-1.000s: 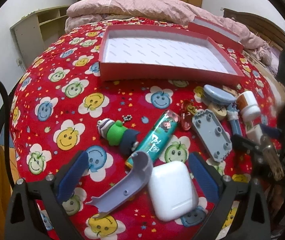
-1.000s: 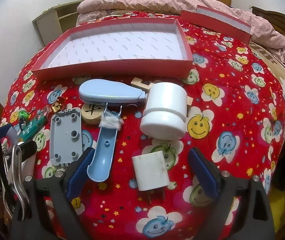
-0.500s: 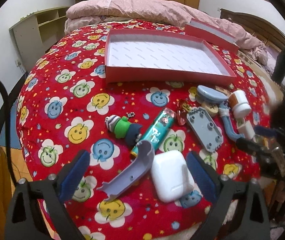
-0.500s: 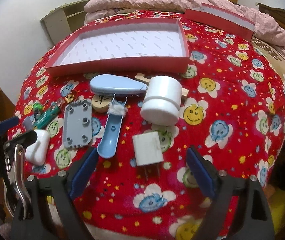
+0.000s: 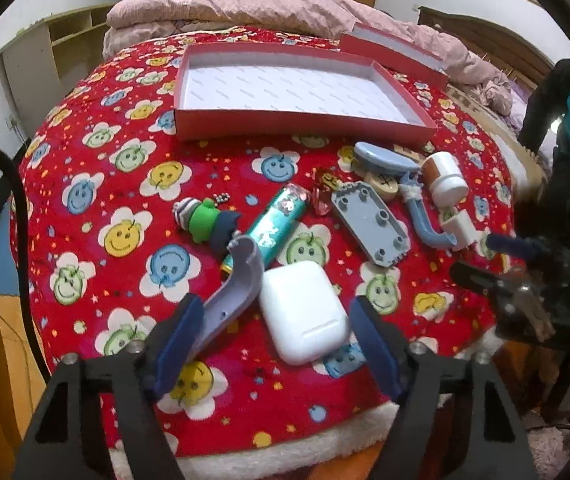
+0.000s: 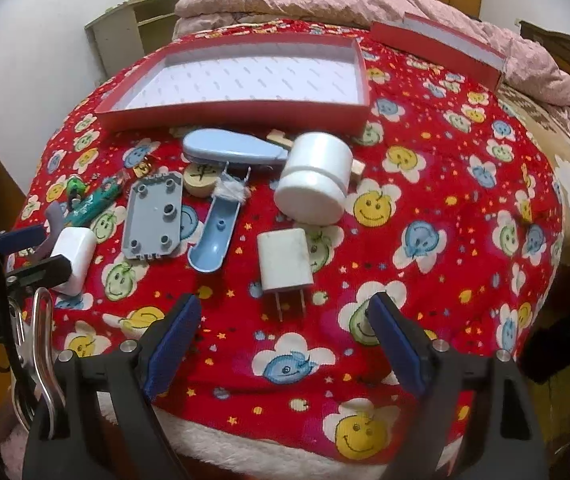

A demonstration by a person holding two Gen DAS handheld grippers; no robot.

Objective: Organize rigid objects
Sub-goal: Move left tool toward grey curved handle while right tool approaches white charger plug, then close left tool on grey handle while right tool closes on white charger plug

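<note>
My left gripper (image 5: 277, 302) hovers over the near table edge, its jaws closing. A white earbud case (image 5: 303, 312) and the end of a grey curved piece (image 5: 237, 288) lie between the pads, which do not press on them. Beyond are a teal tube (image 5: 273, 228), a green figure (image 5: 205, 220) and a grey studded plate (image 5: 371, 224). My right gripper (image 6: 285, 300) is open with nothing in it. Just ahead of it lies a white charger plug (image 6: 285, 262), then a white jar (image 6: 315, 178), a blue slide (image 6: 215, 240) and a blue oval case (image 6: 229, 150).
A shallow red box (image 6: 237, 114) with a white floor stands behind the objects, its lid (image 6: 437, 46) further back right. A red smiley-print cloth (image 6: 425, 240) covers the round table. A bed with a pink quilt (image 5: 245, 4) and a shelf (image 5: 45, 48) lie beyond.
Both grippers have drawn back toward the near table edge, so the objects look smaller and the cloth's white hem shows. The left jaws have narrowed around the earbud case.
</note>
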